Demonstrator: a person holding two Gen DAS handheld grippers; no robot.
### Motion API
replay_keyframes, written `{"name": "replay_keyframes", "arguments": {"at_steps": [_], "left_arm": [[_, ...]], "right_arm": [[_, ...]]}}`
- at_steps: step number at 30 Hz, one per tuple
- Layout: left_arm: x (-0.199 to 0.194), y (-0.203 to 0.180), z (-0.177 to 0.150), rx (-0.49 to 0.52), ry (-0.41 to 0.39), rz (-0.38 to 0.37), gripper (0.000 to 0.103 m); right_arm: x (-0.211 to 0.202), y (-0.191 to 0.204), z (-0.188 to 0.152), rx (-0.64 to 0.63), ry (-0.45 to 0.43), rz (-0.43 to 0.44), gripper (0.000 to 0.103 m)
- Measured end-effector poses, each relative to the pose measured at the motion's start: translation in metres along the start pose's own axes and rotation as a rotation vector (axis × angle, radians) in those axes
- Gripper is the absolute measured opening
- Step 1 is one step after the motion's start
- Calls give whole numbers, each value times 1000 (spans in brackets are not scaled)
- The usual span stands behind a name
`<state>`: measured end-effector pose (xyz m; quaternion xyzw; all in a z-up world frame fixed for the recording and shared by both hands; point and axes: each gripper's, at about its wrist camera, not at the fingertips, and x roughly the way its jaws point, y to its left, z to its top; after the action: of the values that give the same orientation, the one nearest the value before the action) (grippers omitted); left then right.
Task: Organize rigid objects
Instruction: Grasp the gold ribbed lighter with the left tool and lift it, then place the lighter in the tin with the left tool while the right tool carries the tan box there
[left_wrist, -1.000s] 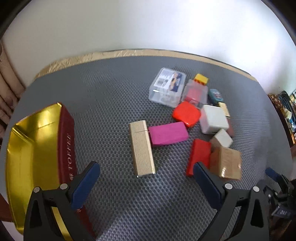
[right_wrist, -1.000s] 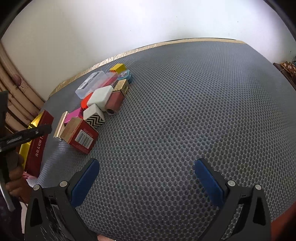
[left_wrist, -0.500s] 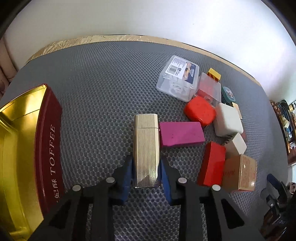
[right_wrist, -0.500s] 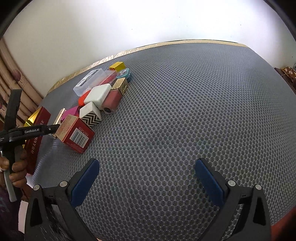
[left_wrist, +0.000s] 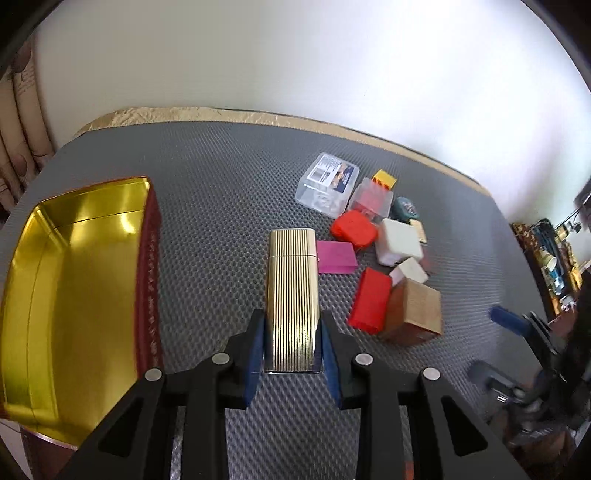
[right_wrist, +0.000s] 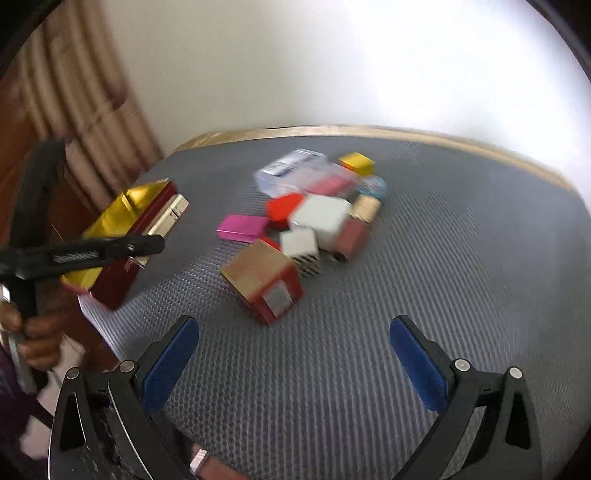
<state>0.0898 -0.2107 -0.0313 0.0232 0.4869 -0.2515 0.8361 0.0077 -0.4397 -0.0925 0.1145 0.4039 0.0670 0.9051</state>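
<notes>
Grey mat (left_wrist: 221, 192) — left tongs (left_wrist: 291, 341) grip gold case (left_wrist: 291, 295).

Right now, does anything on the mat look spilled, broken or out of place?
Nothing spilled or visibly damaged. The small boxes lie in a loose jumble at odd angles, still unsorted. The gold case is clamped in the left hand-held gripper; the tin holds nothing.

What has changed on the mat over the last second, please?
The left gripper closed on the ribbed gold case and lifted it off the mat, towards the toffee tin. The right gripper swung towards the pile, jaws open and empty. The pink box and the other boxes stayed put.
</notes>
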Motion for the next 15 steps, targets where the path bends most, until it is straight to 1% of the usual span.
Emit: {"name": "replay_keyframes", "arguments": {"at_steps": [3,6,8,10,12,13,15], "left_arm": [[-21,8,-5,-8,-22,-7,29],[-37,14,-12,-14,-40,3,29],[-40,20,-16,-29,-46,10,29],[-45,27,-18,-47,-47,8,29],[-48,33,-20,-64,-43,13,29],[-48,36,-21,-69,-42,13,29],[-51,41,-23,-77,-44,17,29]], "right_arm": [[10,8,10,-72,-2,74,103],[16,16,16,-145,2,88,103],[26,21,21,-208,34,84,103],[30,23,27,-244,50,122,101],[32,26,31,-291,58,131,95],[36,29,34,-315,82,134,93],[43,31,37,-340,124,148,85]]}}
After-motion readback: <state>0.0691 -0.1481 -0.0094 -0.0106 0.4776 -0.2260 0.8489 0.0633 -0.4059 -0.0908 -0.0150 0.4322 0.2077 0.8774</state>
